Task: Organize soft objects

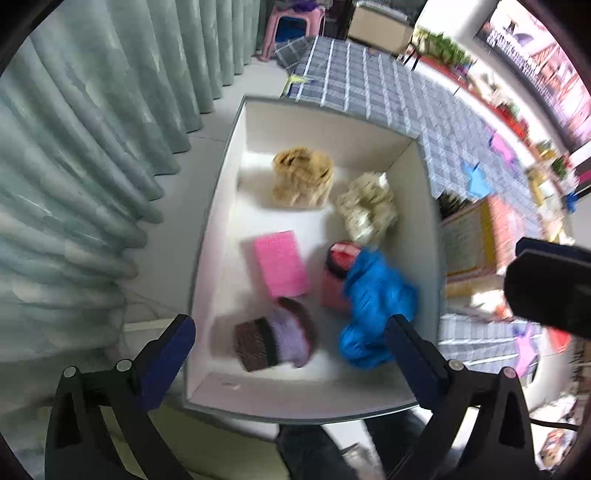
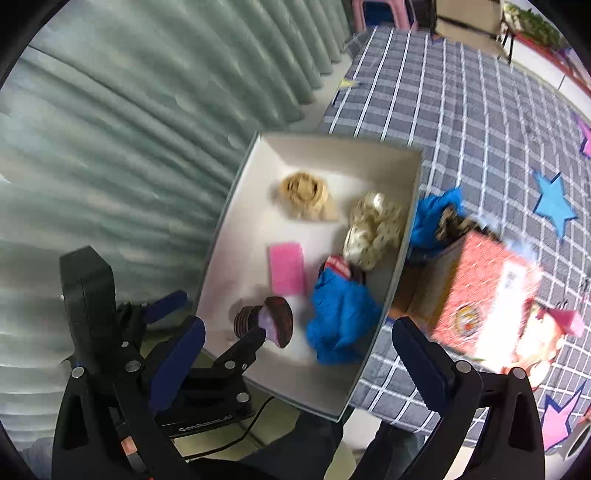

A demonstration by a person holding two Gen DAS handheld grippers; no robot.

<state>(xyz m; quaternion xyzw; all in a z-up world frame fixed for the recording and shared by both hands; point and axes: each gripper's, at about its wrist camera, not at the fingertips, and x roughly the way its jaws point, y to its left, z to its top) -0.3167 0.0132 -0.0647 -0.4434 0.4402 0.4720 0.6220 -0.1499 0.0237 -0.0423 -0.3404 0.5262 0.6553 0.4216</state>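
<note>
Both hand-held grippers, left [image 1: 291,332] and right [image 2: 299,336], are held released above the white rectangular cardboard box [image 1: 218,206]; crumpled blue cloth [image 1: 373,295] lies at its 5 o'clock corner.

Curtain [image 1: 85,155], pale green, pleated, hangs along the left of both views down to a light tiled floor [image 1: 173,240]. Checked cloth [image 2: 461,110], grey-blue with white lines, covers the counter. Paper stars lie on the cloth: one blue star [image 2: 554,205], one pink star [image 2: 559,419] near the lower right edge. Red printed carton [image 2: 484,295] sits on the cloth, blurred; print unreadable. Pink stool [image 1: 291,29] stands on the floor at the far end, top of the left wrist view. Plants [image 1: 443,48] in a red-edged row along the far right wall. Large poster [image 1: 543,62] on that wall, blurred. Black cable [image 2: 236,439] trails over the floor at bottom.
</note>
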